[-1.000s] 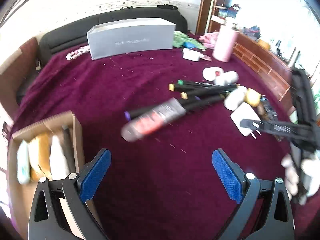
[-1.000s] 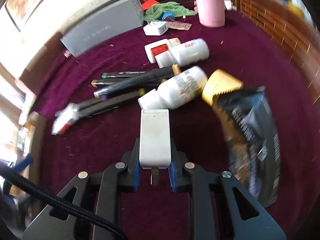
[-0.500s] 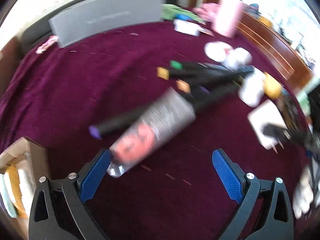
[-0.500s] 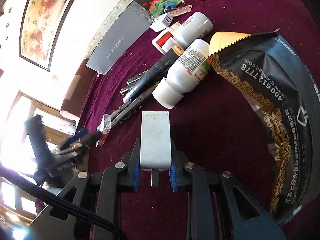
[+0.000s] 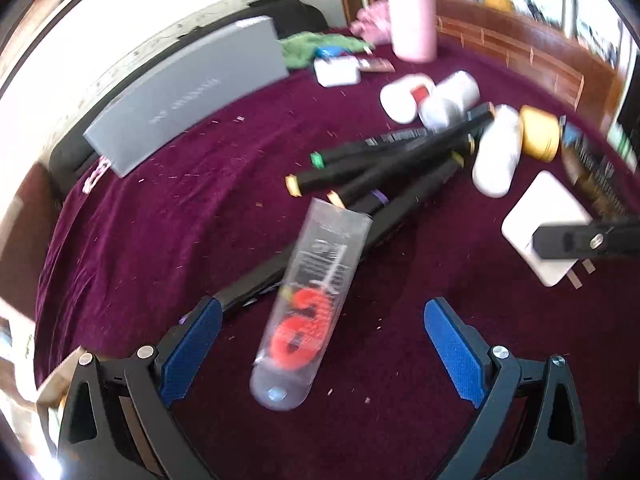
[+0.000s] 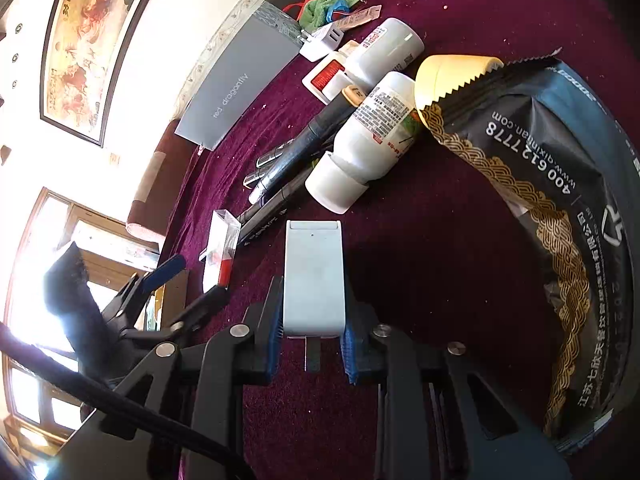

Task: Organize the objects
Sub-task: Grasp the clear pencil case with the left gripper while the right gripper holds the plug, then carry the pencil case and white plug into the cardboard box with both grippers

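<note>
- Two grippers are at work over the purple cloth (image 5: 168, 240) that covers the table, each on its own item, so I can clear two things in one pass.
- My right gripper (image 6: 312, 334) is closed on the white charger (image 6: 314, 276), blue pads pressed against its two long sides near the plug end, prongs pointing back at me. I judge that gripping it across the narrow width keeps the flat body from twisting loose.
- My left gripper (image 5: 320, 344) stands wide open, holding nothing, its pads either side of the clear tube (image 5: 308, 304) with the red item inside. The tube lies on the cloth toward the near edge, its rounded end pointing at me, neither pad touching it.
- Open jaws astride the tube look like the set-up for a sideways pinch; being round and slick, it may roll if one pad lands first.
- Black markers (image 5: 392, 164) lie fanned in the middle of the cloth, one running under the tube's far end, so I should lift the tube clear of them.
- White bottles (image 6: 372, 140) and a dark foil bag (image 6: 560, 200) crowd the right edge; the grey box (image 5: 188, 96) stands along the far edge.
</note>
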Demonstrator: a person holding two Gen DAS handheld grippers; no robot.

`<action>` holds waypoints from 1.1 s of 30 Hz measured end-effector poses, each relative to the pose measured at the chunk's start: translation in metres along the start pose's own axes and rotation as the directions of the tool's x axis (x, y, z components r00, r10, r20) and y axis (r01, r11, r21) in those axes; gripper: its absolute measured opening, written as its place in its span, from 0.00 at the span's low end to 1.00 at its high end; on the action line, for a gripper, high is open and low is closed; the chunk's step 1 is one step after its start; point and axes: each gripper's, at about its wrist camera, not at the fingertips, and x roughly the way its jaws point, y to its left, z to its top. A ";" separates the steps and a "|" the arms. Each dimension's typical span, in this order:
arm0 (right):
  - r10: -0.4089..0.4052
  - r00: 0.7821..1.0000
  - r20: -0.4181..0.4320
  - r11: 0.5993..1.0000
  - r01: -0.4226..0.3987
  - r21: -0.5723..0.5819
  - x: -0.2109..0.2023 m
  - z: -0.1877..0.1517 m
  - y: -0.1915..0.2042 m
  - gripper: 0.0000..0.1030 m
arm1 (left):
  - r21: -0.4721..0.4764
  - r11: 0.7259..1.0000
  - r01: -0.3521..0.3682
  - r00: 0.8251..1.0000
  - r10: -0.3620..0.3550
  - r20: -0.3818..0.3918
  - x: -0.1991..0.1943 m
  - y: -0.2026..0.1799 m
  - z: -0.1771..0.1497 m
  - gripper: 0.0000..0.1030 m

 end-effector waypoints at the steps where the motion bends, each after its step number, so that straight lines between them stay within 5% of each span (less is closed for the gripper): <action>1: 0.002 1.000 0.000 1.000 -0.002 0.002 0.000 0.000 0.000 0.22 | -0.005 1.000 0.003 1.000 -0.003 0.015 0.000 0.000 0.002 0.87; 2: 0.003 1.000 0.001 1.000 -0.003 0.003 0.000 0.001 -0.001 0.22 | -0.019 1.000 0.025 1.000 -0.025 0.002 0.001 0.001 0.004 0.65; 4: 0.004 1.000 0.002 1.000 -0.004 0.004 0.001 0.002 -0.001 0.22 | -0.105 0.993 0.057 0.998 -0.060 -0.019 0.000 0.007 0.010 0.37; 9: 0.010 1.000 0.001 1.000 -0.010 0.007 0.002 0.003 -0.001 0.22 | -0.120 0.992 0.033 0.999 -0.032 0.016 -0.023 0.014 0.000 0.32; 10: 0.011 1.000 0.000 1.000 -0.011 0.007 0.002 0.004 -0.002 0.22 | -0.138 0.989 0.059 0.998 -0.056 0.024 -0.030 0.018 -0.003 0.23; 13: 0.009 1.000 0.001 1.000 -0.009 0.005 0.001 0.004 -0.002 0.22 | -0.189 0.972 0.140 0.990 -0.142 0.005 -0.044 0.026 -0.019 0.22; 19: 0.012 1.000 0.003 1.000 -0.012 0.009 0.004 0.006 -0.002 0.22 | -0.167 0.975 0.147 0.989 -0.149 -0.001 -0.042 0.012 -0.035 0.23; 23: 0.009 1.000 0.005 1.000 -0.009 0.002 0.003 0.006 -0.001 0.22 | -0.137 0.987 0.084 0.996 -0.086 -0.010 -0.030 -0.005 -0.033 0.35; 27: 0.012 1.000 0.005 1.000 -0.012 0.003 0.002 0.006 -0.002 0.22 | -0.120 0.993 0.017 1.000 -0.015 0.020 -0.029 -0.014 -0.033 0.34; 29: 0.010 1.000 0.006 1.000 -0.010 0.002 0.002 0.005 -0.002 0.22 | -0.136 0.989 0.053 0.999 -0.051 0.017 -0.029 -0.014 -0.034 0.22; 33: 0.009 1.000 0.008 1.000 -0.009 -0.003 0.002 0.005 -0.002 0.22 | -0.205 0.969 0.136 0.991 -0.135 0.021 -0.038 -0.012 -0.043 0.22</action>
